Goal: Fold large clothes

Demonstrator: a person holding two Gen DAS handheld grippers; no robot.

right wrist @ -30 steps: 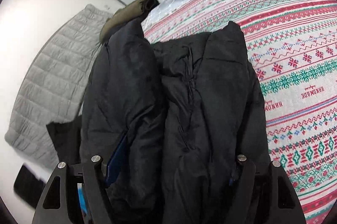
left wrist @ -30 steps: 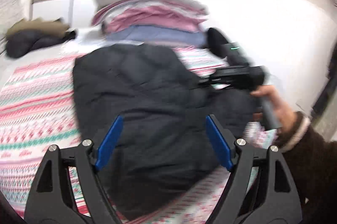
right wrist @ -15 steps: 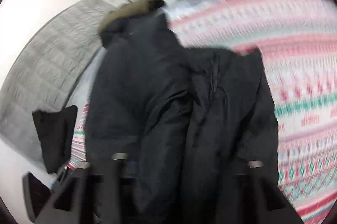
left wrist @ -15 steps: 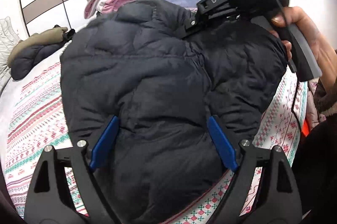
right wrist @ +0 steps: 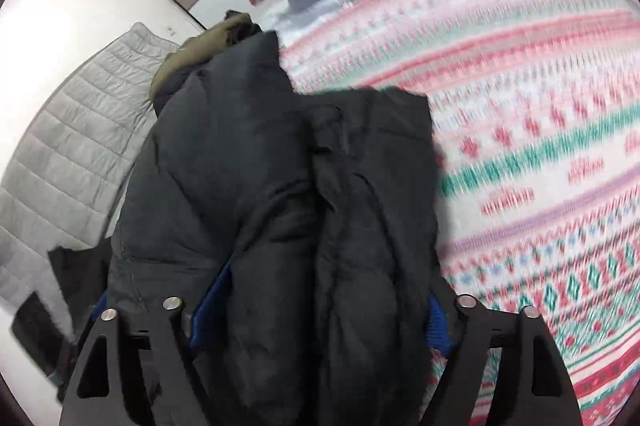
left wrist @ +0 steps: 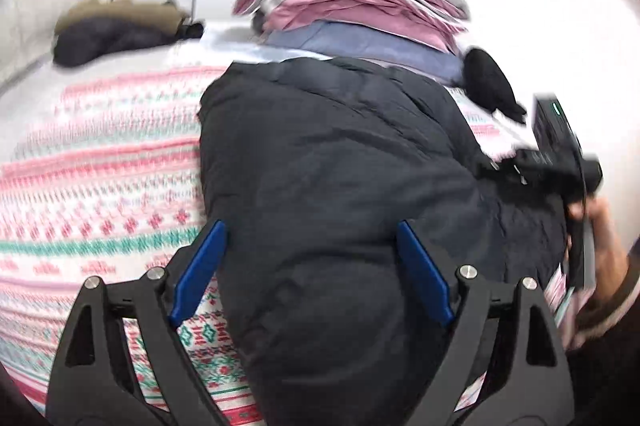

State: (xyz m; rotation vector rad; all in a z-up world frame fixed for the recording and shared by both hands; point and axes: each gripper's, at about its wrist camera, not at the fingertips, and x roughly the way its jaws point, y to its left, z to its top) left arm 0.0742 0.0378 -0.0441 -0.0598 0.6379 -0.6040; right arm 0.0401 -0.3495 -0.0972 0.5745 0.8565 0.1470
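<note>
Our puffy black quilted jacket (left wrist: 340,185) lies bundled on the pink-and-green patterned knit bedspread (left wrist: 100,185), its long axis running from frame bottom toward the stacked bedding at the top. The left gripper (left wrist: 312,266) is spread wide, angled down, straddling the near end without pinching it. Our right gripper (right wrist: 316,310), equally near, is opening with jacket folds bulging between the jaws.
</note>
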